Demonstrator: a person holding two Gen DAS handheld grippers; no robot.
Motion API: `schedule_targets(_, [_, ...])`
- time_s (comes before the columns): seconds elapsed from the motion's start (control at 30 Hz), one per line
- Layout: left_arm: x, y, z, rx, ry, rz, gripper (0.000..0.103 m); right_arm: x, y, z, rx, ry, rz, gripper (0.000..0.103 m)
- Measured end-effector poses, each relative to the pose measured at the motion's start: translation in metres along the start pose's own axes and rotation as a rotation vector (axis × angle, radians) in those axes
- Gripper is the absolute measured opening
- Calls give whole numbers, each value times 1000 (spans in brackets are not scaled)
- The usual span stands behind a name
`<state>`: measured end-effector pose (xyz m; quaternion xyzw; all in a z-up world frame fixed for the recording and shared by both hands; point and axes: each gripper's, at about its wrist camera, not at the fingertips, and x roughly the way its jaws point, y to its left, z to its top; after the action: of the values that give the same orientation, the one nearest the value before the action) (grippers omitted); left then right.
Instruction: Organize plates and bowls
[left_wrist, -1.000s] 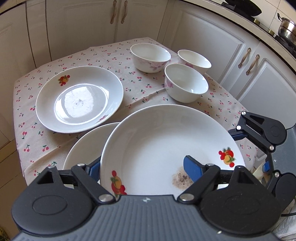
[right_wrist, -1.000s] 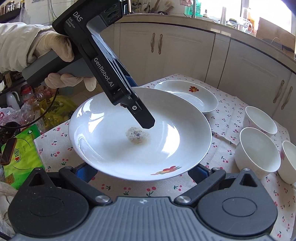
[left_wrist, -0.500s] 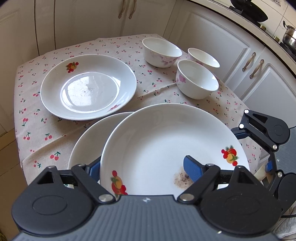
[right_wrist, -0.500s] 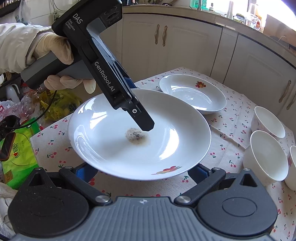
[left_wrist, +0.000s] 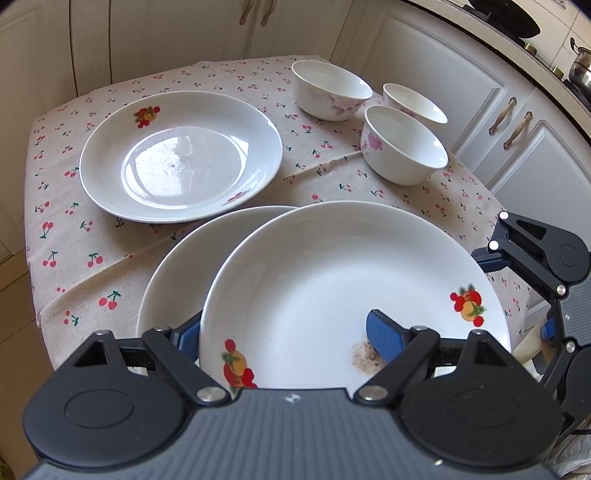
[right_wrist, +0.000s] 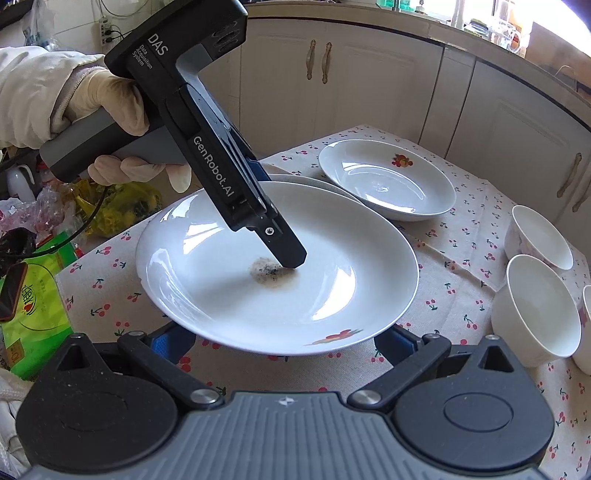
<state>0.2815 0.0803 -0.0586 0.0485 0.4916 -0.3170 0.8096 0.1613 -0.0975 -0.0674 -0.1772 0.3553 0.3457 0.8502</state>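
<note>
Glossy round plate (left_wrist: 332, 280) | left tongs (left_wrist: 284, 334) clamp its rim | right tongs (right_wrist: 284, 341) seemingly open, empty

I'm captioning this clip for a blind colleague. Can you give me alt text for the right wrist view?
A gloved hand holds the left tool, which grips a stained white plate above a cherry-print tablecloth. A second plate sits behind, bowls to the right, and the right tool's blue pads show below the held plate.

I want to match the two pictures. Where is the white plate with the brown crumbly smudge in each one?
Left wrist view: bottom centre, the smudged white plate gripped by the left gripper.
Right wrist view: centre.
Shared landmark: the clean white plate with fruit print behind it.
</note>
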Motion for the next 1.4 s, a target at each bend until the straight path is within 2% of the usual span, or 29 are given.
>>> schedule_targets(0.57, [4,-2,10,29,63,38,89,-5,0,-2,25,-22,1,103])
schedule_targets(0.9, [7,2,10,-14,95,65,90,-10,-1,-2,40,-55,13,103])
schedule_targets(1.4, [-3,1,9,-17,87,92,90,-8,1,-3,24,-63,11,103])
